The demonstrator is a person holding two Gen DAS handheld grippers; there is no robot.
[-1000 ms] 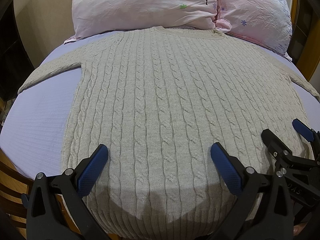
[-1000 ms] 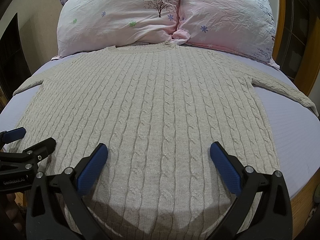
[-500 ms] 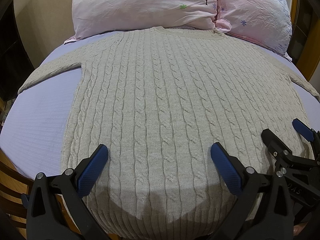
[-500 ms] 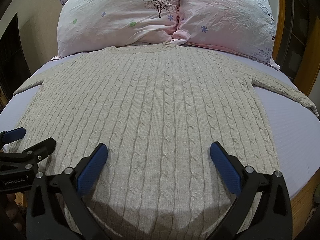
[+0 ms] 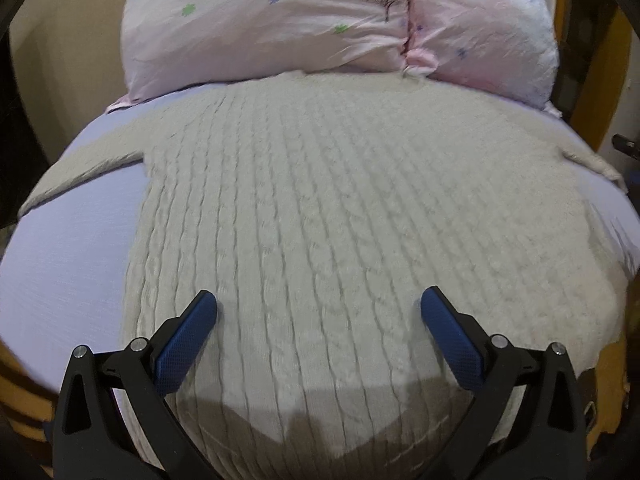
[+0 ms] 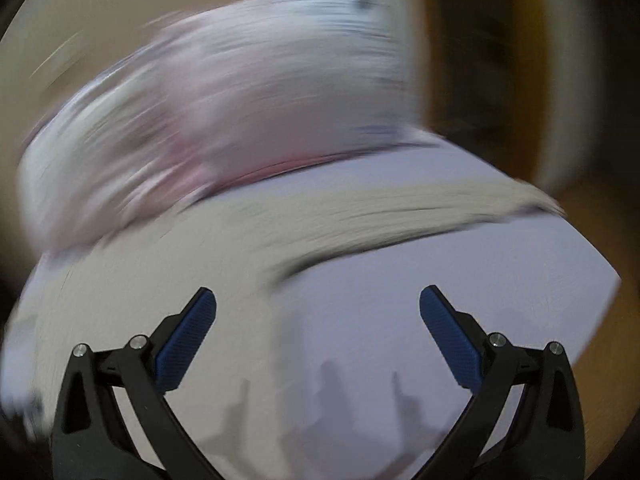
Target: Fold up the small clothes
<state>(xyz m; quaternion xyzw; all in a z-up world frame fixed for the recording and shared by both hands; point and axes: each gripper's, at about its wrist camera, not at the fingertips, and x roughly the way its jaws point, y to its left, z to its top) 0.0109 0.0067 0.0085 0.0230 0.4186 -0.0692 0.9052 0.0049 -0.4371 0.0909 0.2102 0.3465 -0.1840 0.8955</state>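
Sweater: a beige cable-knit sweater (image 5: 328, 220) lies flat and spread out on the lavender bed sheet (image 5: 68, 264), neckline toward 12 o'clock, hem toward 6 o'clock at the bed's near edge.
Sleeves: the left sleeve (image 5: 80, 172) stretches out toward 9 o'clock; the right sleeve (image 6: 420, 208), badly blurred in the right wrist view, runs toward 3 o'clock.
Pillows: two pink flower-print pillows (image 5: 280, 24) lie side by side at 12 o'clock, just beyond the neckline.
Left gripper: the left gripper (image 5: 319, 312) has its jaws spread wide, holding nothing, above the sweater's lower body near the hem; its shadow falls on the knit at 6 o'clock.
Right gripper: the right gripper (image 6: 318, 308) is also spread wide and empty, above bare sheet beside the sweater, with the sleeve at 12 o'clock.
Right wrist view: heavily motion-smeared, so fine detail cannot be told.
Bed frame: wooden frame (image 5: 580, 92) shows at 2 o'clock.
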